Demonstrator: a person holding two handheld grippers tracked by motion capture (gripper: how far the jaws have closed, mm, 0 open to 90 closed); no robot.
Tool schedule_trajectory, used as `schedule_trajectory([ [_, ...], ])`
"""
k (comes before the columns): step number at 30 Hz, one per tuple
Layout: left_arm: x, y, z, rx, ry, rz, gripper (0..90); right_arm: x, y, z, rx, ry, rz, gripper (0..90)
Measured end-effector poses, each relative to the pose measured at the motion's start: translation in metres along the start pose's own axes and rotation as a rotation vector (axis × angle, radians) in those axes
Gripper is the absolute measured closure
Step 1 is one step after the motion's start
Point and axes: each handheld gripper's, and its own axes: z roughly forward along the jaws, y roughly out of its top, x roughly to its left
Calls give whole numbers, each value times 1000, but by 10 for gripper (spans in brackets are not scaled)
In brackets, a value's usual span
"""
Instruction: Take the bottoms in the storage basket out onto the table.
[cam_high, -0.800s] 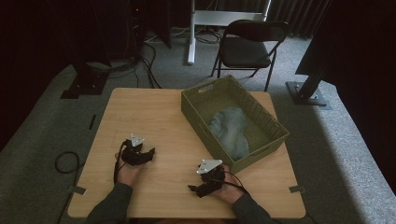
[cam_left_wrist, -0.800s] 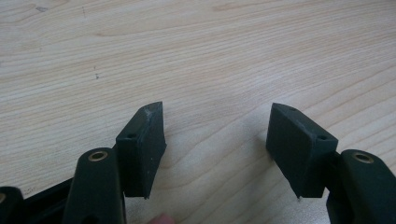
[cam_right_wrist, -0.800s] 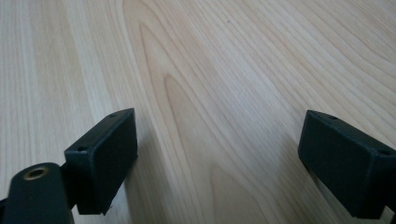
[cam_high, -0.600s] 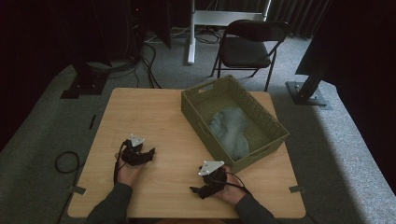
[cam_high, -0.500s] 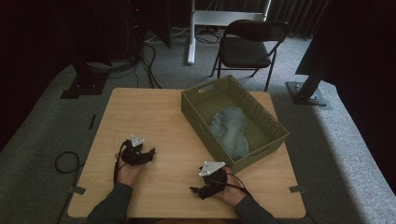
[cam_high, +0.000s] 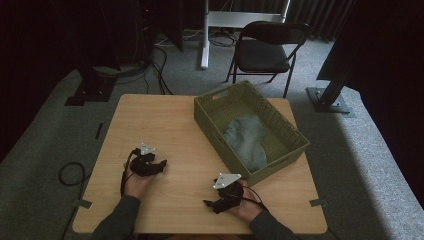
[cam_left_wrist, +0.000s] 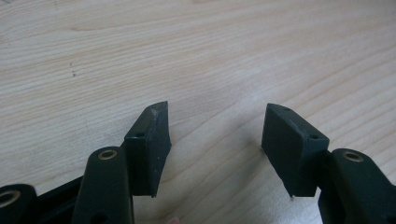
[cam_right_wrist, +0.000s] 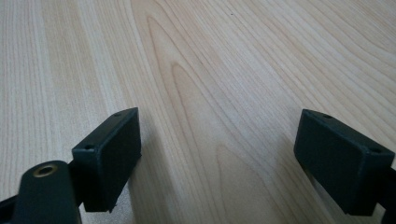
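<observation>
My left gripper (cam_high: 161, 165) rests low over the wooden table (cam_high: 175, 130) at its near left, held by a hand. Its jaws stand open in the left gripper view (cam_left_wrist: 217, 109), with bare wood between them. My right gripper (cam_high: 211, 203) sits near the table's front edge, just in front of a green woven basket (cam_high: 215, 117). It carries a grey three-cornered plate on top. In the right gripper view (cam_right_wrist: 219, 116) the jaws are spread wide, again over bare wood. A grey-blue cloth (cam_high: 246, 140) lies crumpled inside the basket.
The basket takes up the table's right side, set at an angle. A black folding chair (cam_high: 265, 52) stands on the carpet beyond the far edge, with a white desk leg (cam_high: 204, 35) and cables behind. A dark stand base (cam_high: 330, 100) lies to the right.
</observation>
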Motion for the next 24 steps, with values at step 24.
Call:
schedule_trajectory([
  [24,-25,52,-23,-56,-123,148,448,0,0,0,0,0,0,150],
])
